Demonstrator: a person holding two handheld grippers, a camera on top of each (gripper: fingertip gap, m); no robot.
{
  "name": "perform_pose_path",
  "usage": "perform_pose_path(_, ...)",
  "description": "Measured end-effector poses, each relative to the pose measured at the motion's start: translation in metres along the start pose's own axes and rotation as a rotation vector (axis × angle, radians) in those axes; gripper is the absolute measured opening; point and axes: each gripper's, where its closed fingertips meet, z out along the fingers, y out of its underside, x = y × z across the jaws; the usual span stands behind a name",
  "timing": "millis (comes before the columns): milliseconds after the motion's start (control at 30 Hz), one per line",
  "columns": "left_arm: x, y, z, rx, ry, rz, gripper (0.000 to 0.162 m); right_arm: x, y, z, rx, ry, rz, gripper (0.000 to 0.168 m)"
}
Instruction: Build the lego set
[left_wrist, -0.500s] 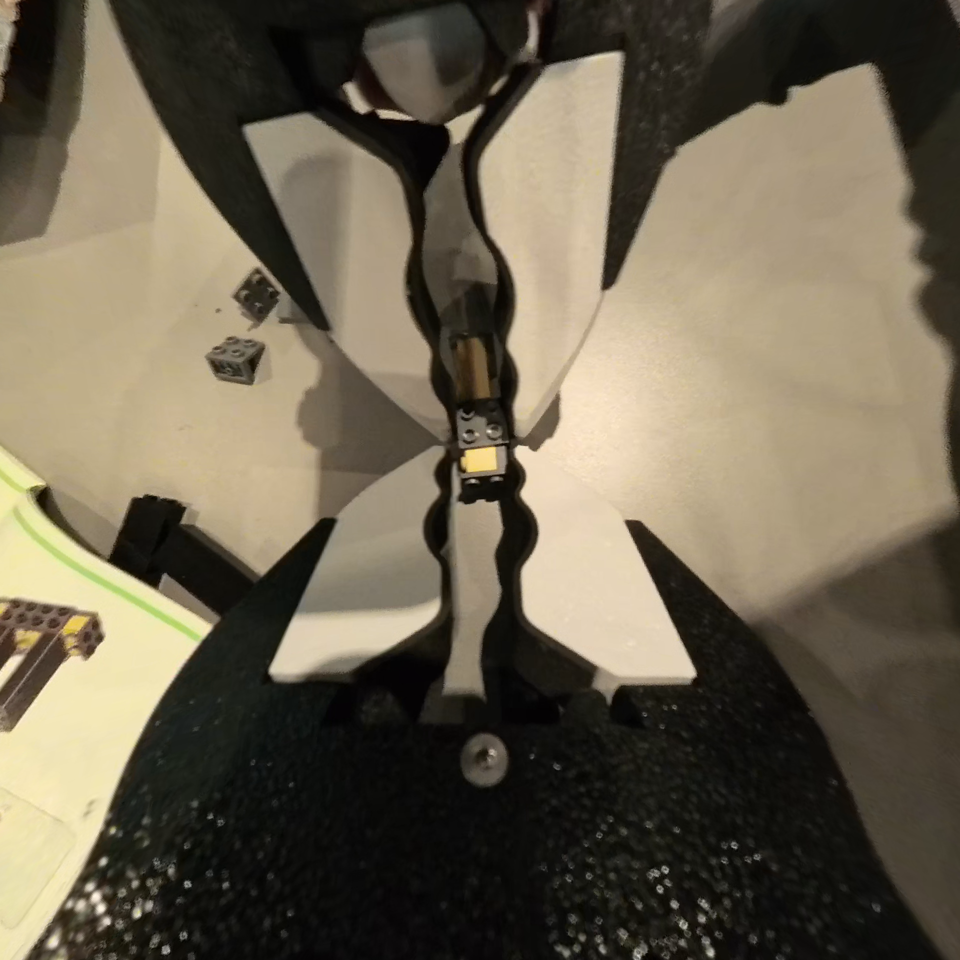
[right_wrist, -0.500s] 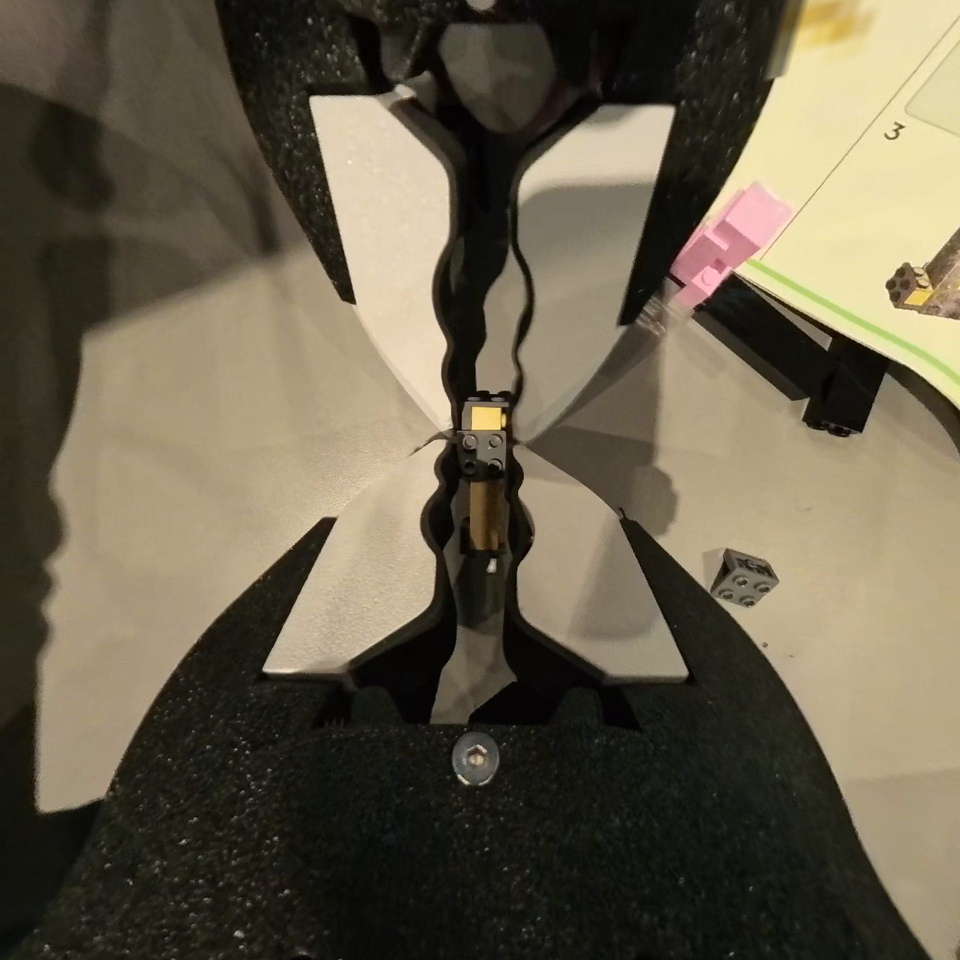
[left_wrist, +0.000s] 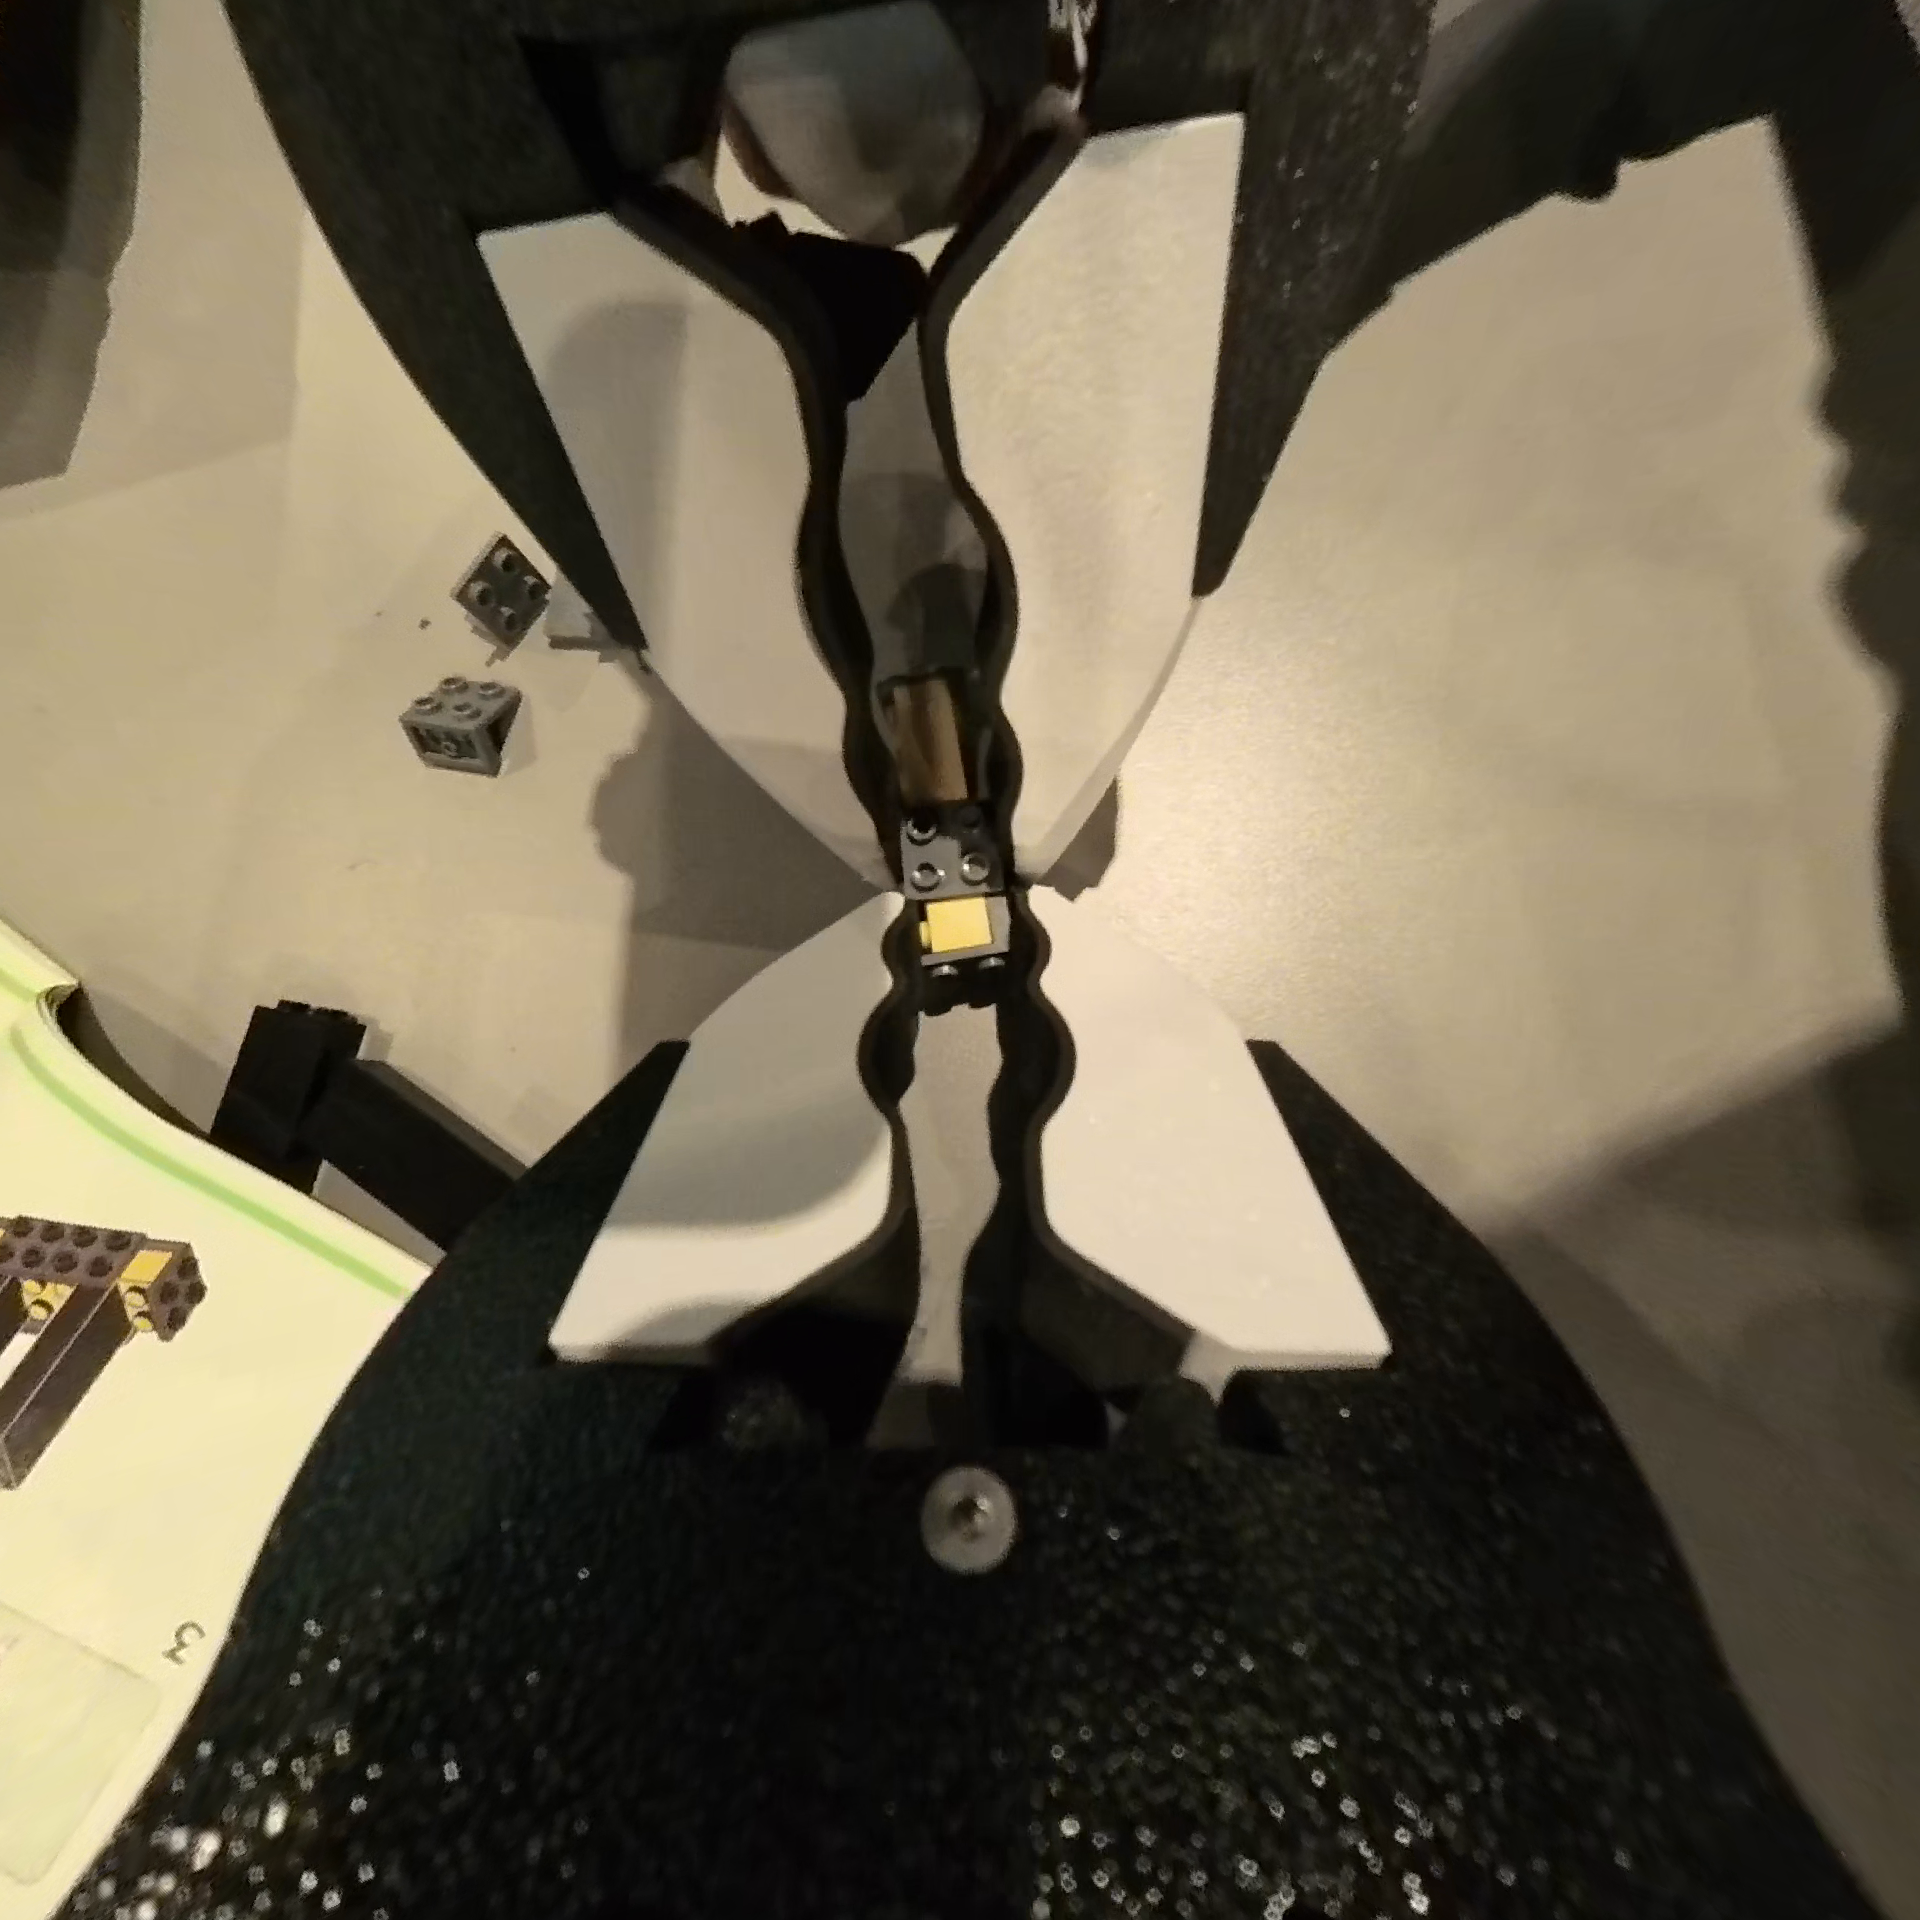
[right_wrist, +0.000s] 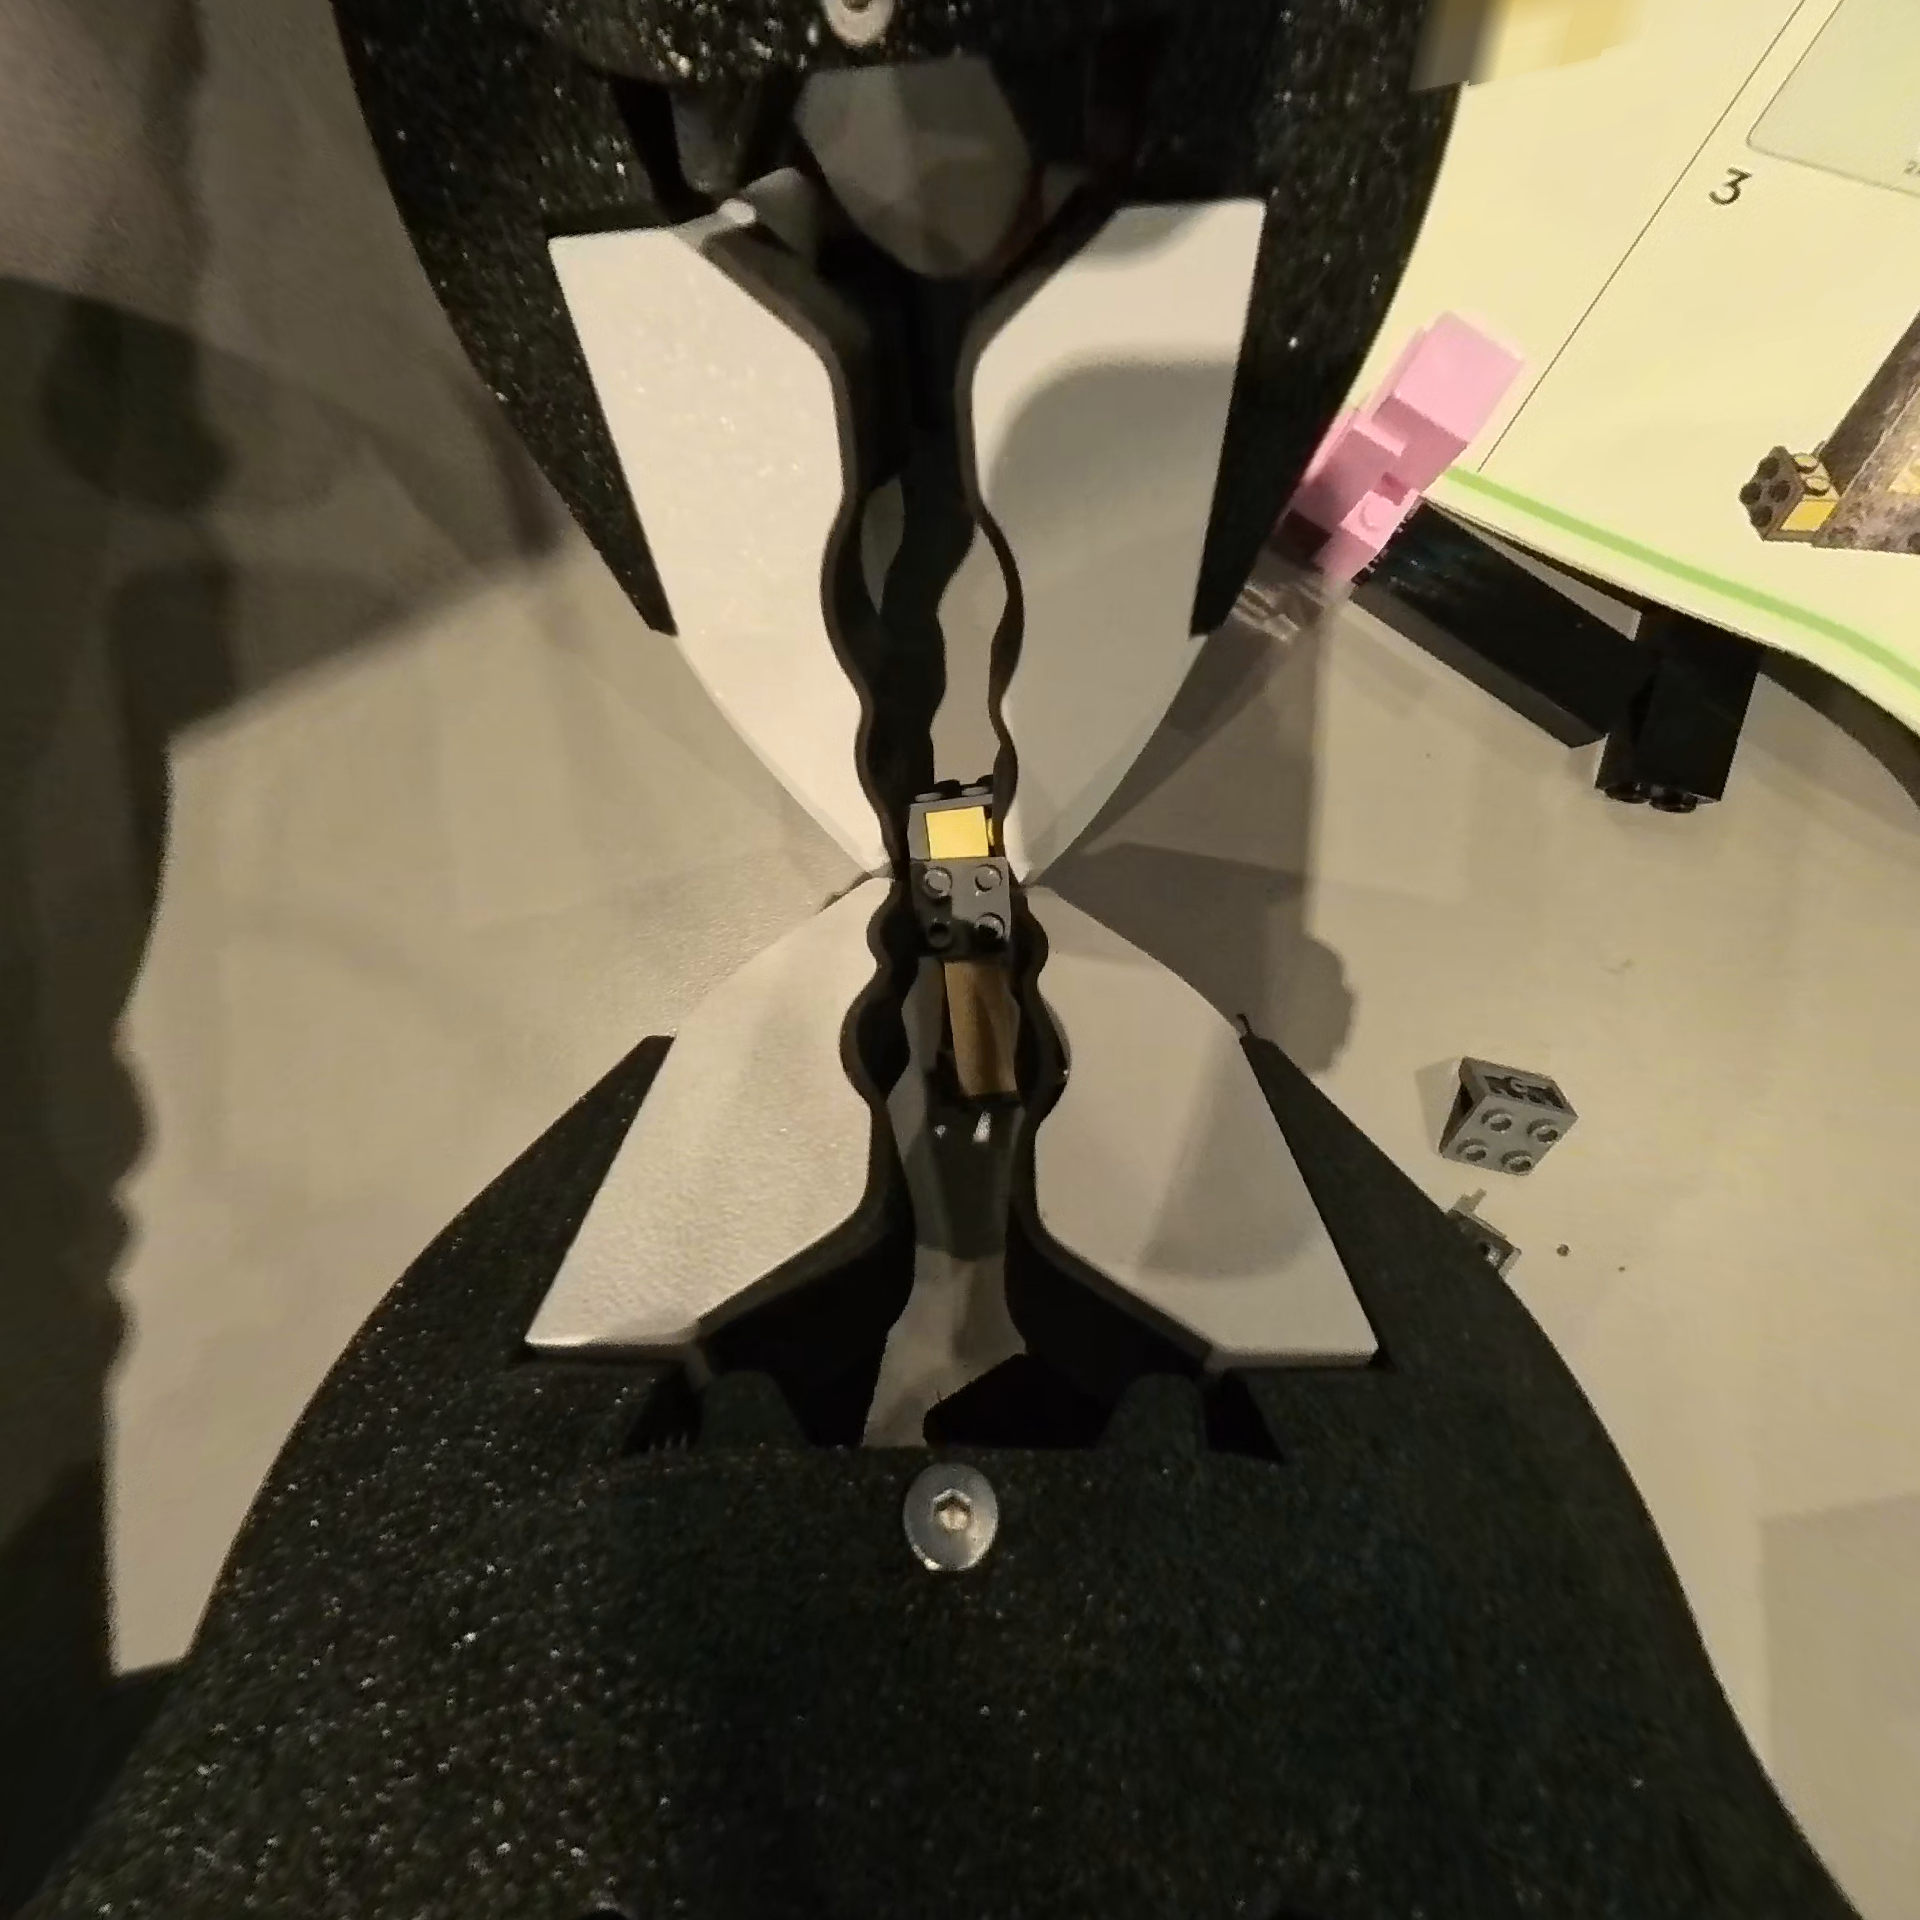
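Two grippers tip to tip, mating small bricks above the table.

Step in hand, by my judgement: pressing the dark grey studded brick (left_wrist: 954, 850) against the yellow-faced brick (left_wrist: 961, 927). Done well, it wants both pieces square, studs lined up, and the push straight along the shared axis — any twist could cock the joint or pop a piece free. The left gripper (left_wrist: 961, 961) is pressed together, pinching the yellow-faced brick; the right gripper (right_wrist: 961, 914) is likewise closed, pinching the dark grey studded brick, with a tan piece (right_wrist: 977, 1039) behind it between the fingers. The two bricks touch where the fingertips meet. Loose grey bricks (left_wrist: 464, 715), a black assembly (right_wrist: 1662, 665) and the instruction booklet (left_wrist: 125, 1403) lie on the table — well apart from the joint.
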Motion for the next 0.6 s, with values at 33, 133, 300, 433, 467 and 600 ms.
perform_pose_path(33,0.000,0.000,0.000,0.000,0.002,-0.001,0.016,0.000,0.000,0.000,-0.002,0.001,-0.002,0.017)
perform_pose_path(133,0.000,0.000,0.000,0.011,0.008,-0.006,0.016,0.000,0.000,0.000,-0.004,0.012,-0.030,0.017)
perform_pose_path(300,0.000,-0.001,0.001,0.022,0.010,-0.025,0.016,0.004,-0.002,-0.002,0.017,0.069,-0.073,0.026)
perform_pose_path(433,0.000,-0.001,0.001,0.031,0.009,-0.025,0.016,0.005,-0.002,-0.007,0.065,0.102,-0.053,0.035)
perform_pose_path(467,0.000,-0.001,0.001,0.032,0.010,-0.027,0.016,0.006,-0.002,-0.009,0.081,0.118,-0.051,0.035)
perform_pose_path(600,0.000,-0.002,0.001,0.047,0.004,-0.013,0.017,0.003,0.000,-0.009,0.137,0.134,-0.034,0.033)
